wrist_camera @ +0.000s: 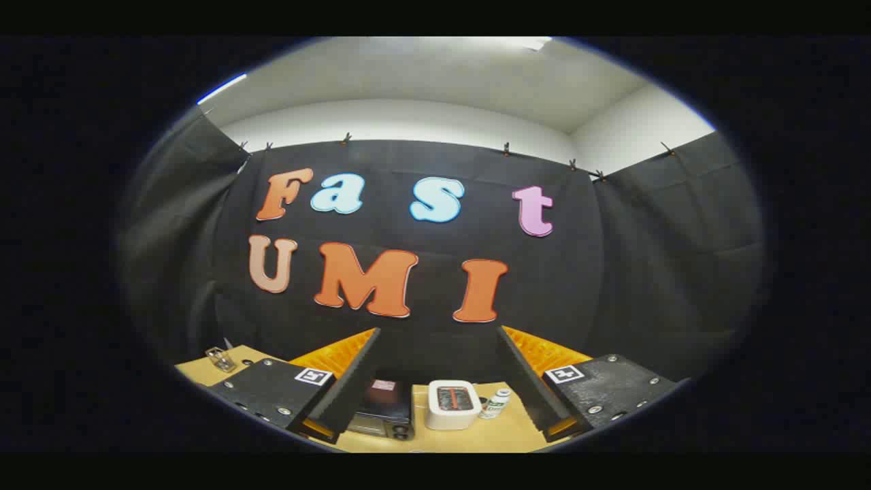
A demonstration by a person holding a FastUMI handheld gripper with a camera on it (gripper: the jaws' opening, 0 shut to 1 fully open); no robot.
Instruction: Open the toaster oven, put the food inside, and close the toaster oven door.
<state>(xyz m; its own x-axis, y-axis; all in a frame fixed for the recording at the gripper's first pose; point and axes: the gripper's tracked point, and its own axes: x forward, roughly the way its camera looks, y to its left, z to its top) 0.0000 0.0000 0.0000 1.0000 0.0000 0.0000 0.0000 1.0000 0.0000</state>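
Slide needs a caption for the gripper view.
Open tongs held high above table; between them, dark toaster oven, white container and small bottle.

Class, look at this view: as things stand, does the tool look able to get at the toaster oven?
Probably yes. The tool is open and holds nothing, and the toaster oven sits on the table just ahead, by one finger, with nothing between. The white container and small bottle stand beside it.

White toaster (451,404) beside small bottle (496,403) on table (503,435)
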